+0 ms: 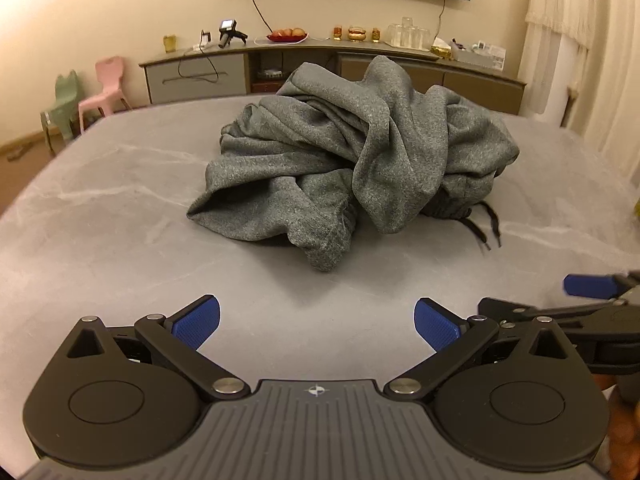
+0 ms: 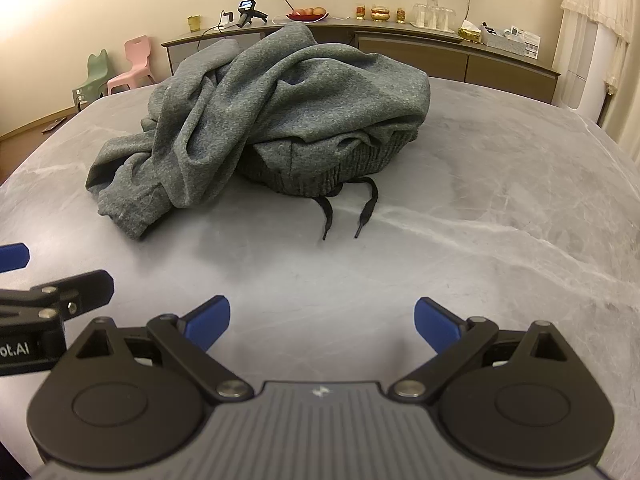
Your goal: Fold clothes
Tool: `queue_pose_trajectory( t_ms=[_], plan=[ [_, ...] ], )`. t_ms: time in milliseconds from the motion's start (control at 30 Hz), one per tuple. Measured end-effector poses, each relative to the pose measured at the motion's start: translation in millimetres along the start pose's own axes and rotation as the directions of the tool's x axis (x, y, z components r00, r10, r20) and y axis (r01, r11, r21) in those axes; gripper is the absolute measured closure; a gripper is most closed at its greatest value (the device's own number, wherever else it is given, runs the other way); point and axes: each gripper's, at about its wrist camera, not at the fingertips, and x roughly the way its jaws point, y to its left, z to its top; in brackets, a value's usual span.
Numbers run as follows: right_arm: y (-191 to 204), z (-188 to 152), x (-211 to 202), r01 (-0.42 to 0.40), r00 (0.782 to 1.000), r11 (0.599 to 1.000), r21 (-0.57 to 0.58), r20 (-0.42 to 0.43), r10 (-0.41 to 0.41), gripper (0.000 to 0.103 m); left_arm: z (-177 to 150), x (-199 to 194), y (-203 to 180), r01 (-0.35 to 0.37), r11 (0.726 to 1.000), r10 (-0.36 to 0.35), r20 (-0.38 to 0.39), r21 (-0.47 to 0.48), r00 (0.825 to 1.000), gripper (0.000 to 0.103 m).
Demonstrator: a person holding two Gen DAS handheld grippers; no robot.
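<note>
Grey sweatpants (image 1: 352, 148) lie in a crumpled heap near the middle of the marble-pattern tabletop (image 1: 100, 216), well apart from both grippers. Nothing is flat yet — legs and body are twisted over one another, so folding has not begun in any useful sense.

Left gripper (image 1: 316, 322): jaws spread wide, nothing between the blue pads, over bare tabletop on the near side. Right gripper (image 2: 322, 322): likewise wide open and empty, just right of the left one; each shows at the edge of the other's view. Judgement: both are held back and open because no grasp point has been committed to.

Garment features from the right wrist view:
- ribbed waistband (image 2: 320, 176) faces near, at the bottom of the heap
- black drawstring (image 2: 366, 208) trails out of it onto the tabletop, two loose ends pointing near
- one leg cuff (image 1: 328, 244) hangs out at near left

Judgement: waistband and cuff are the exposed handles — likely the sensible places to pinch and pull the heap open. Risk: grabbing several layers at once, or only the drawstring, would drag the heap without spreading it.

Far side: sideboard (image 1: 200, 76) with clutter, not involved.
</note>
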Motion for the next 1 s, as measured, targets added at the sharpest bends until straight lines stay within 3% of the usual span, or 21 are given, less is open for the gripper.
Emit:
queue_pose_trajectory(
  t_ms=[200, 267, 300, 367, 400, 467, 533, 667, 833, 900, 1000],
  plan=[
    [1.3, -0.4, -1.5, -0.015, 1.0, 1.0, -0.009, 0.006, 0.015, 0.005, 0.3, -3.6, 1.8, 0.045, 0.999, -0.045, 0.013, 0.0, 0.999, 0.007],
    [2.7, -0.7, -2.6, -0.03, 1.0, 0.999, -0.018, 0.009, 0.03, 0.016, -0.2, -5.7, -1.2, 0.059, 0.998, -0.059, 0.022, 0.017, 0.998, 0.032],
    [3.4, -0.9, -3.2, -0.037, 0.999, 0.999, -0.023, 0.01, 0.038, 0.021, -0.7, -5.7, -2.7, 0.065, 0.998, -0.065, 0.021, 0.024, 0.998, 0.038],
    [4.2, -1.4, -3.0, -0.051, 0.999, 0.998, -0.029, 0.004, 0.052, 0.055, -2.2, -5.7, -4.8, 0.073, 0.997, -0.074, 0.02, 0.034, 0.997, 0.064],
    [4.1, -1.7, -2.1, -0.058, 0.998, 0.998, -0.029, -0.005, 0.058, 0.063, -2.7, -5.8, -5.0, 0.072, 0.997, -0.073, 0.022, 0.036, 0.997, 0.069],
    [3.6, -2.9, 0.4, -0.065, 0.998, 0.997, -0.03, -0.019, 0.065, 0.087, -3.2, -6.2, -5.3, 0.069, 0.997, -0.07, 0.027, 0.04, 0.997, 0.091],
    [3.7, -3.4, 0.6, -0.074, 0.997, 0.997, -0.031, -0.022, 0.073, 0.099, -2.9, -6.6, -5.4, 0.067, 0.997, -0.068, 0.034, 0.044, 0.997, 0.097],
    [5.2, -4.6, -0.9, -0.087, 0.996, 0.996, -0.036, -0.022, 0.086, 0.102, -2.8, -7.3, -4.2, 0.058, 0.997, -0.06, 0.045, 0.043, 0.997, 0.103],
    [5.3, -4.7, -0.5, -0.085, 0.996, 0.996, -0.035, -0.023, 0.084, 0.102, -2.7, -5.4, -0.9, 0.054, 0.998, -0.055, 0.037, 0.024, 0.998, 0.103],
    [4.4, -4.5, -0.3, -0.082, 0.996, 0.996, -0.026, -0.023, 0.081, 0.096, -1.4, -4.2, 0.6, 0.062, 0.998, -0.062, 0.027, 0.013, 0.998, 0.103],
    [1.9, -3.6, -0.5, -0.073, 0.997, 0.997, -0.007, -0.019, 0.073, 0.073, -0.6, -3.3, 1.6, 0.05, 0.999, -0.05, 0.022, 0.003, 0.999, 0.094]
  ],
)
